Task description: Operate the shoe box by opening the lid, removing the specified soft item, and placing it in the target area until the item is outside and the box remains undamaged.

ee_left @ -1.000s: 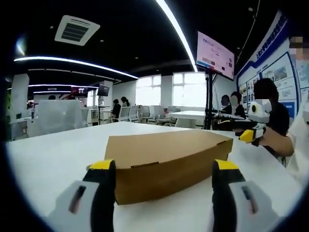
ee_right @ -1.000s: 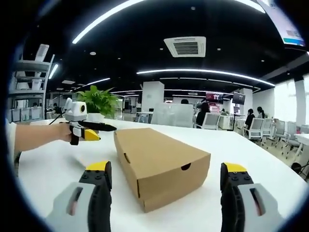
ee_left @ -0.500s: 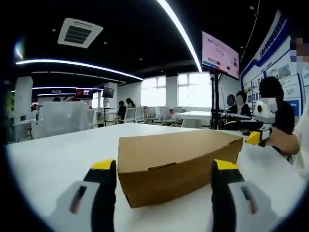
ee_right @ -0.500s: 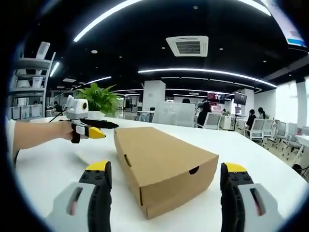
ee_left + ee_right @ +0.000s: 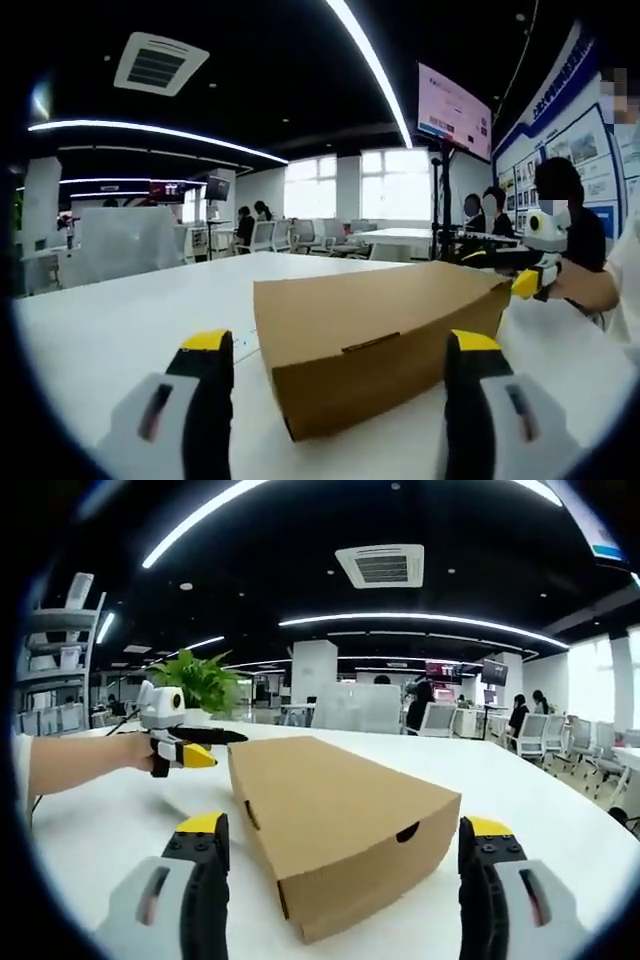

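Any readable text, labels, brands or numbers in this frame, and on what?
Shoe box: plain brown cardboard, no print visible.
Hanging screen: shows text, too blurred to read.
Blue wall boards: lettering too small to read.
Nothing legible anywhere else.

Black ceiling (image 5: 300, 520) with strip lights (image 5: 365, 60), bright windows (image 5: 392, 187), white worktop (image 5: 120, 310), office chairs (image 5: 520, 738), leafy plant (image 5: 203, 687).

Long ceiling light strips (image 5: 420, 620) and bright windows (image 5: 392, 185) lit the room evenly, the white table (image 5: 110, 320) glared softly, the shoe box (image 5: 335, 825) cast faint shadows, and fisheye bending curved straight lines near the edges, where distant people and furniture looked soft
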A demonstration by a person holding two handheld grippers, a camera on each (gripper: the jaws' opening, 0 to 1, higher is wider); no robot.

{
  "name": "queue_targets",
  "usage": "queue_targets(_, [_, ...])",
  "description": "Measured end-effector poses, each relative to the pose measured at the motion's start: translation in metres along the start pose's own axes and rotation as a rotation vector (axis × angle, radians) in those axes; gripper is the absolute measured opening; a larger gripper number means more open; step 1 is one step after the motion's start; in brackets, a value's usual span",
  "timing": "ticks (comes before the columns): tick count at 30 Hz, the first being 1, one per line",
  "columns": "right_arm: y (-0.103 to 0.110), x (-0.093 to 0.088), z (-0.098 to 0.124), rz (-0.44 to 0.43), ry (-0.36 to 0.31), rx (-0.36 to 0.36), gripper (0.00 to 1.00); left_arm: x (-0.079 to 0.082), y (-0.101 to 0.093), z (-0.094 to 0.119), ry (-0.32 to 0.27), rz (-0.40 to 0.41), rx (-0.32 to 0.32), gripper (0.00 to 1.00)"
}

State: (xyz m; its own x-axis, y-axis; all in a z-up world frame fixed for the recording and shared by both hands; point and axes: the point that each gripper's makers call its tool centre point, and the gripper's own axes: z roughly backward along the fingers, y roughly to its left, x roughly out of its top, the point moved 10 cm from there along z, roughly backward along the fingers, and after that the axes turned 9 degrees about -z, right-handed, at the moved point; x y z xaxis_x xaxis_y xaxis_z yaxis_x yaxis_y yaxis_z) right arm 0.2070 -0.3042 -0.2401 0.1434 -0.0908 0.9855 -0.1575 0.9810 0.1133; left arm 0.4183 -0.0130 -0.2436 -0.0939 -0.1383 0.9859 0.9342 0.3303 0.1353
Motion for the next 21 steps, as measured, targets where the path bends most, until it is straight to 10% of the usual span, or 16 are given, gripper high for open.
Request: queue_targets(21, [0.005, -0.008, -0.018, 0.008, 0.006, -0.041, 0.93, -0.008, -0.005, -0.012, 0.012, -0.005, -0.057, 0.74])
